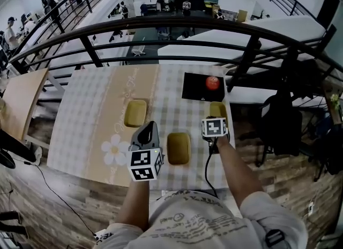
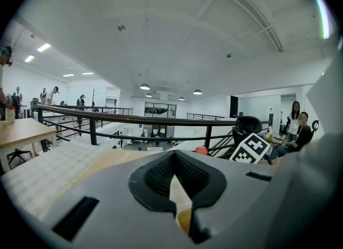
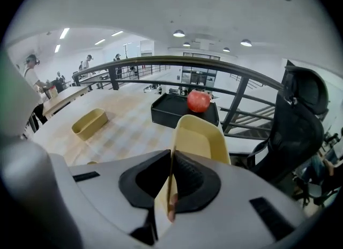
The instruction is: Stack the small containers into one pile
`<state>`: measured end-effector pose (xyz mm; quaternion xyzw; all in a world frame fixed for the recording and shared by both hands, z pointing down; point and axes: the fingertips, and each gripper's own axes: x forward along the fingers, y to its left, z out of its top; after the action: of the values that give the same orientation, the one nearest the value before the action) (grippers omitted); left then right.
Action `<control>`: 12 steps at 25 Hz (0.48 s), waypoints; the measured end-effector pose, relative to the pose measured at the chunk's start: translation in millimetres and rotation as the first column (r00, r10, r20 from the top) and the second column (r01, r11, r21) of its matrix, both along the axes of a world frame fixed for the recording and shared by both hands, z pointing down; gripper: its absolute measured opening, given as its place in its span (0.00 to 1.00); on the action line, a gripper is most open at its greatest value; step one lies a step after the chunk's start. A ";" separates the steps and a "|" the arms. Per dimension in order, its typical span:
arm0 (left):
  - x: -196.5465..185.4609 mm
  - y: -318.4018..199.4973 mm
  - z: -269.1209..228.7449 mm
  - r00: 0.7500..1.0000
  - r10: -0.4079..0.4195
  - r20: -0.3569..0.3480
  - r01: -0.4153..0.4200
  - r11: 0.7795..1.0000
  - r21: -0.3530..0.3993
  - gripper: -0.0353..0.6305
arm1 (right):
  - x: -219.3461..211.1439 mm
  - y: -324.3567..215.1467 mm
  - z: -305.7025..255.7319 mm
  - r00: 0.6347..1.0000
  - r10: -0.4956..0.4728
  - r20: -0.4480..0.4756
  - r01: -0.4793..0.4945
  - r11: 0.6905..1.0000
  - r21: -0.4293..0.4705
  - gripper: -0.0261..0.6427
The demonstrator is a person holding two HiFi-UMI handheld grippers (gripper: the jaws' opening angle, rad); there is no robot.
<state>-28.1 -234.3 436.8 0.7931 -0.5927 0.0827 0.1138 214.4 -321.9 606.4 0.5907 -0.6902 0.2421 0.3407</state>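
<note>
Three small yellow containers are on the checked table [image 1: 91, 108]. One container [image 1: 135, 112] lies at mid-table and another [image 1: 178, 147] sits near the front edge. My right gripper [image 1: 216, 119] is shut on the near wall of the third container [image 1: 217, 108] at the table's right edge. In the right gripper view, that container's thin wall [image 3: 201, 135] is pinched between the pads of my right gripper [image 3: 172, 156]. My left gripper [image 1: 149, 129] hovers between the other two containers. Its jaws [image 2: 172, 159] are shut with nothing in them.
A black tray [image 1: 194, 88] holding a red apple [image 1: 213, 83] sits at the table's far right, just beyond the held container. A dark railing [image 1: 171, 25] runs behind the table. A black office chair [image 3: 300, 114] stands off the right edge.
</note>
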 end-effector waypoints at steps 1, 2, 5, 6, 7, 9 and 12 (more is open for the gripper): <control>-0.1 1.7 1.0 1.000 0.004 -0.002 -0.004 1.000 -0.002 0.06 | -3.5 6.6 -2.0 1.000 0.003 0.014 -0.003 1.000 0.000 0.07; -0.6 3.8 2.2 1.000 0.008 -0.005 -0.008 1.000 -0.004 0.06 | -7.8 13.3 -4.1 1.000 0.003 0.026 -0.003 1.000 0.001 0.07; -3.3 10.9 6.0 1.000 0.017 -0.018 -0.017 1.000 -0.006 0.06 | -21.6 34.0 -11.7 0.999 -0.006 0.042 0.006 1.000 0.003 0.07; -4.5 13.7 7.5 1.000 0.020 -0.023 -0.020 1.000 -0.006 0.06 | -26.4 40.7 -14.2 0.999 -0.010 0.046 0.010 1.000 0.003 0.07; -5.8 16.7 9.2 0.999 0.023 -0.028 -0.023 1.000 -0.007 0.06 | -31.6 47.4 -17.1 0.998 -0.014 0.054 0.014 1.000 0.005 0.07; -8.5 23.1 13.1 0.999 0.030 -0.037 -0.030 0.999 -0.011 0.06 | -42.5 60.7 -23.5 0.997 -0.022 0.073 0.021 1.000 0.008 0.07; -12.6 31.8 18.1 0.998 0.039 -0.048 -0.040 0.999 -0.017 0.06 | -59.4 79.3 -31.8 0.994 -0.032 0.104 0.031 1.000 0.004 0.07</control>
<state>-40.7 -202.5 454.9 0.8053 -0.5732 0.0714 0.1332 155.1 -242.6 574.6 0.5668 -0.7165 0.2664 0.3074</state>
